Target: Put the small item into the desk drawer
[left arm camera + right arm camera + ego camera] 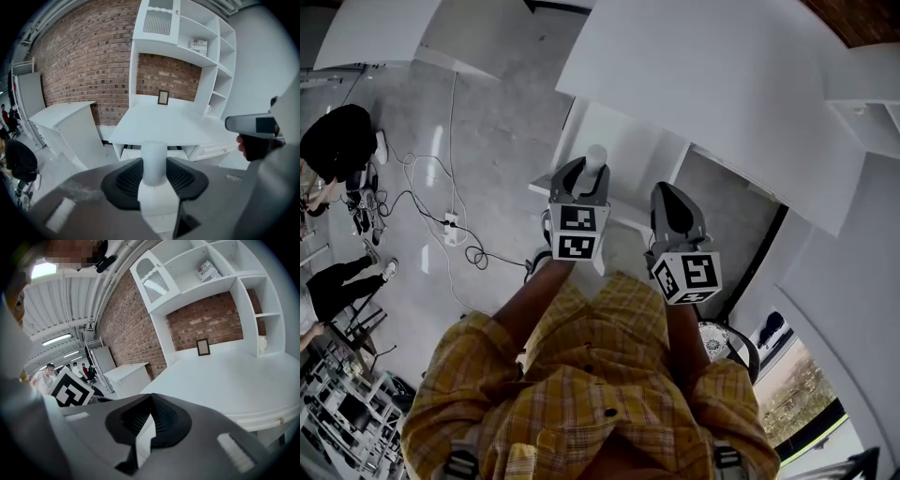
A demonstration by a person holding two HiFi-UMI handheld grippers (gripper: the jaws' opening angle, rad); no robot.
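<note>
My left gripper (pixel 584 178) is shut on a small white cylinder (pixel 596 157), which sticks up between its jaws. In the left gripper view the white cylinder (pixel 154 157) stands upright, pinched by the black pads (pixel 126 176), with the white desk (pixel 164 124) ahead and its drawers (pixel 123 151) below the top. To its right, my right gripper (pixel 673 199) is held at about the same height, shut with nothing in it; its jaws meet at the tips (pixel 151 401). From above, the desk top (pixel 722 94) lies just beyond both grippers, with a white ledge (pixel 619 141) under its edge.
A small picture frame (pixel 163 97) stands at the back of the desk, under a shelf unit holding a book (pixel 198 45). A white cabinet (pixel 65 124) stands left of the desk. Cables and a power strip (pixel 450 227) lie on the floor to the left, near seated people (pixel 337 145).
</note>
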